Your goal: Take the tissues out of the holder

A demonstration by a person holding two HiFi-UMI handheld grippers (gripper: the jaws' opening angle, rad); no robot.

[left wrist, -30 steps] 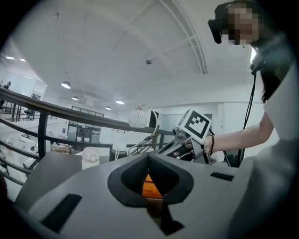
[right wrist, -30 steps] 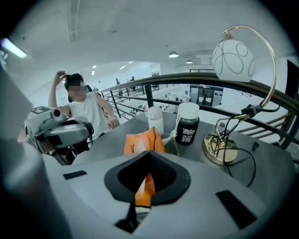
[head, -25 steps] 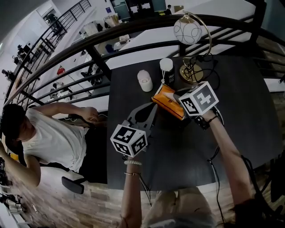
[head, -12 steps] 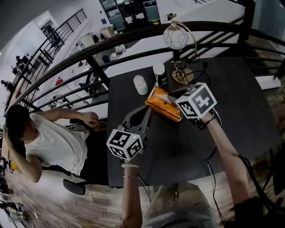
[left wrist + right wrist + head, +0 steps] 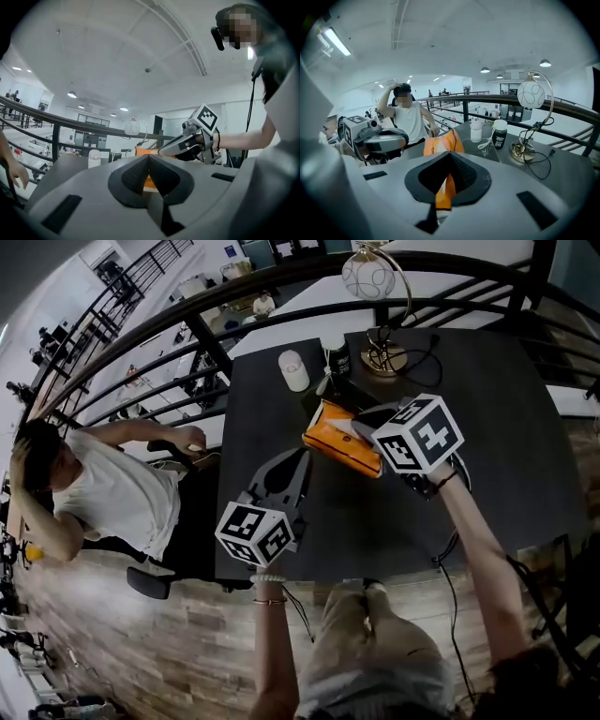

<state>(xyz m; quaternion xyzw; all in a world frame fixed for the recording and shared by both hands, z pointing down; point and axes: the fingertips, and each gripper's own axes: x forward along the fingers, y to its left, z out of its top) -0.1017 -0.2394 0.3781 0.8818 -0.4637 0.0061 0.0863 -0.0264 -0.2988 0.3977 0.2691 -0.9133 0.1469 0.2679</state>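
An orange tissue pack (image 5: 337, 440) hangs tilted over the dark table (image 5: 506, 446), a little short of the jar and candle. My right gripper (image 5: 362, 422) is shut on its right end, and an orange strip of the pack (image 5: 440, 145) shows pinched between the pads (image 5: 461, 176). My left gripper (image 5: 300, 457) points at the pack's near left corner with its jaws closed. Only a patch of orange shows behind its jaws (image 5: 150, 161). Contact with the pack cannot be told. A clear holder (image 5: 485, 149) lies on the table beyond the pack.
A lamp with a white globe (image 5: 370, 277) and brass base (image 5: 384, 360) stands at the table's far side, next to a dark jar (image 5: 339, 360) and a white candle (image 5: 293, 370). A person in a white shirt (image 5: 103, 493) sits left of the table. A black railing (image 5: 206, 338) runs behind.
Both grippers and the orange pack have drawn back a little from the candle and jar toward the near edge. The head view has tilted.
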